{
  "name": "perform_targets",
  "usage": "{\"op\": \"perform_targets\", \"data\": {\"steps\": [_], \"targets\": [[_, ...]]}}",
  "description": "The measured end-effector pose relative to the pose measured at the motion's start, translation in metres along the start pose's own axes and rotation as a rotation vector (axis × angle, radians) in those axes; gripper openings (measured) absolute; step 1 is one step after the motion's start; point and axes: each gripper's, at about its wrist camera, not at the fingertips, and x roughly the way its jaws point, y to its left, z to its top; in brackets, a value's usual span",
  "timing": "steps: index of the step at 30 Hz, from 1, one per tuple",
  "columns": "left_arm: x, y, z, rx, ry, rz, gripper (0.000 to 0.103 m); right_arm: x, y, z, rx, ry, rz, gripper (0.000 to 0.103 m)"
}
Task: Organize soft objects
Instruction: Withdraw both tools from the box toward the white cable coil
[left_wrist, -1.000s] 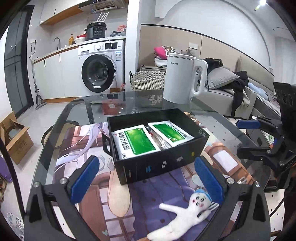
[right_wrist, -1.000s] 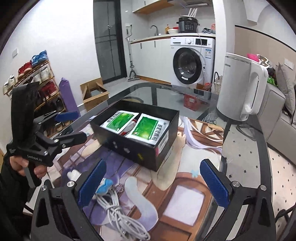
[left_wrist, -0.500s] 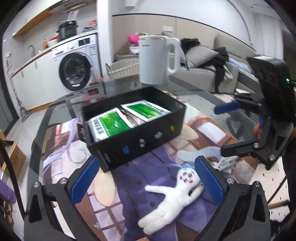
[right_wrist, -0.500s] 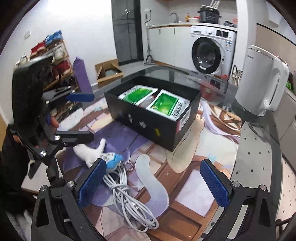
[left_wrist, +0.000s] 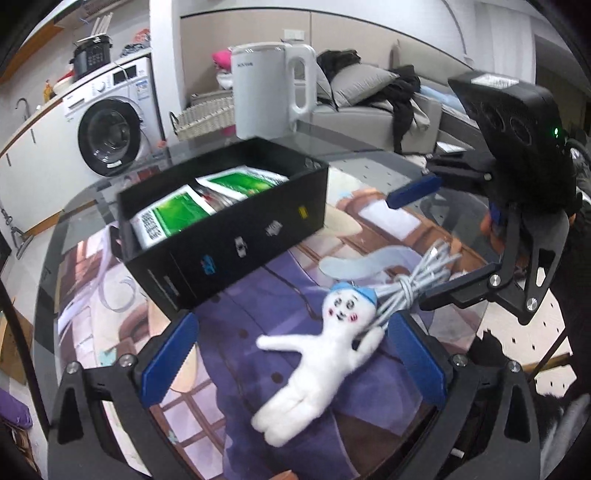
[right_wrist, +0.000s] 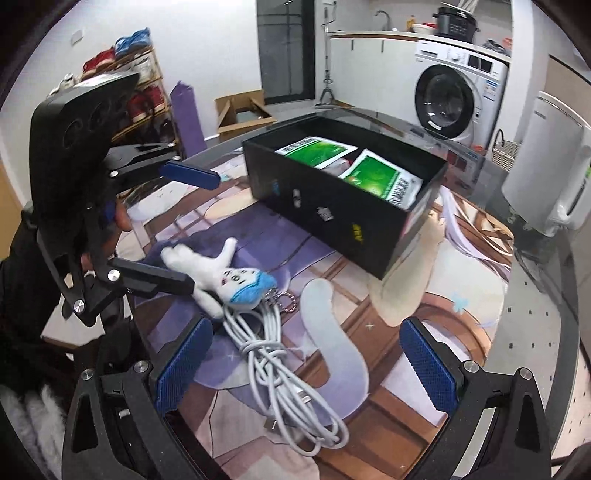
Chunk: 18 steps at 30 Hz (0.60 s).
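A white plush doll with a blue cap lies flat on the printed mat, also seen in the right wrist view. My left gripper is open and straddles the doll from just above. A bundled white cable lies beside the doll's head, also in the left wrist view. My right gripper is open, hovering over the cable. A black open box behind them holds two green-and-white packets.
A white electric kettle stands behind the box on the round glass table. The table edge curves close on the right. A washing machine, sofa and shoe rack stand off the table.
Both grippers have moved down and closer to the table. The doll now lies between my left fingers, and the cable sits under my right gripper. Both stay open.
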Motion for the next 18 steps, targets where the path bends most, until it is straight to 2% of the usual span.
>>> {"op": "perform_targets", "data": {"steps": [7,12,18], "targets": [[0.013,-0.003,-0.007,0.006,0.075,-0.04,0.103,0.014,0.003,-0.005,-0.013,0.046,0.005,0.103],[0.021,-0.003,-0.011,0.006,0.106,-0.034,0.103,0.024,-0.003,-0.006,0.006,0.064,-0.012,0.103],[0.024,0.007,-0.013,-0.041,0.115,-0.014,0.103,0.028,-0.007,-0.007,0.031,0.07,-0.027,0.103]]}}
